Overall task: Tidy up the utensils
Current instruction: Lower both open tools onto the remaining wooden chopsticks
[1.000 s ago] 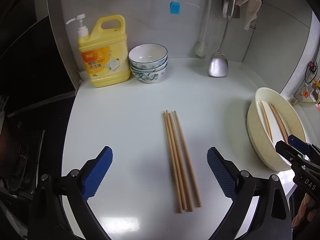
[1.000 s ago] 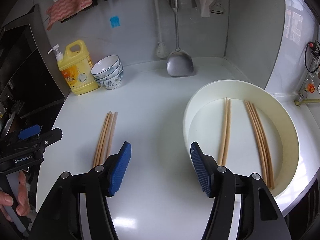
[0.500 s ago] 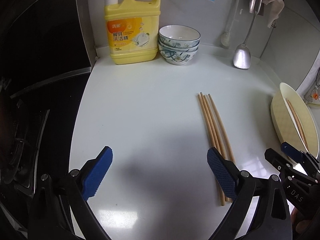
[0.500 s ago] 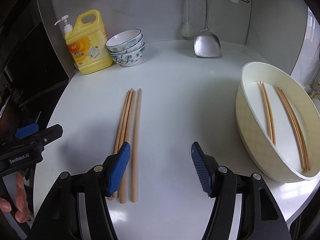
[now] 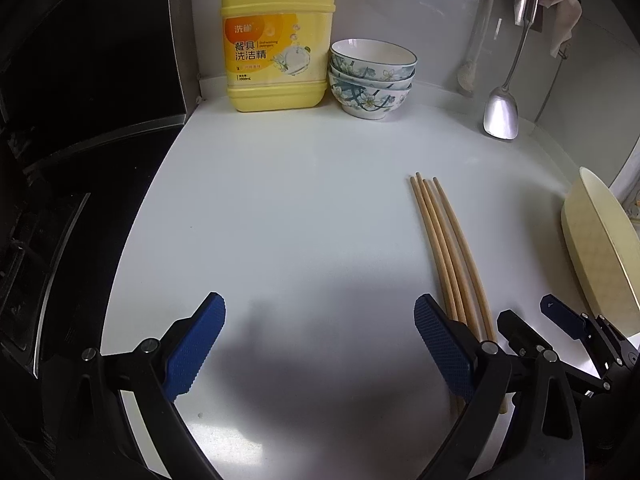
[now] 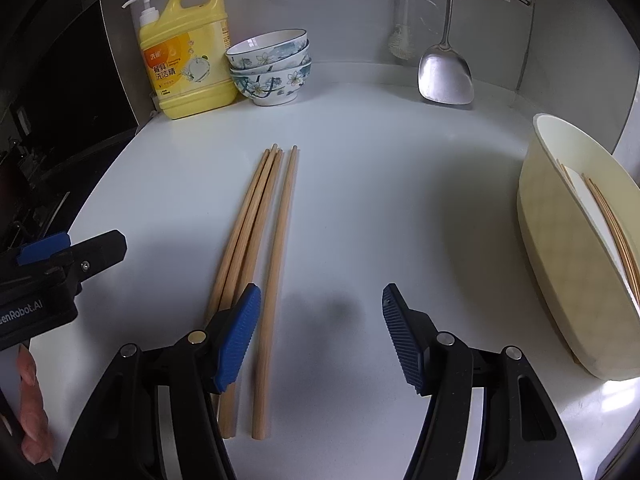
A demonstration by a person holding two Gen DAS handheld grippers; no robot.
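left wrist: steep, low over counter (image 5: pixel 304 220) | right wrist: likewise (both show chopsticks (image 6: pixel 256 256))

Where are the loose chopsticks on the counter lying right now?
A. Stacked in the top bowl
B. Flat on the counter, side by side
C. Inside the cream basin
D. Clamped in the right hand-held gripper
B: the chopsticks lie flat on the counter, side by side, with nothing gripping them.

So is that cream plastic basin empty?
No. The cream plastic basin holds several wooden chopsticks lying against its inside.
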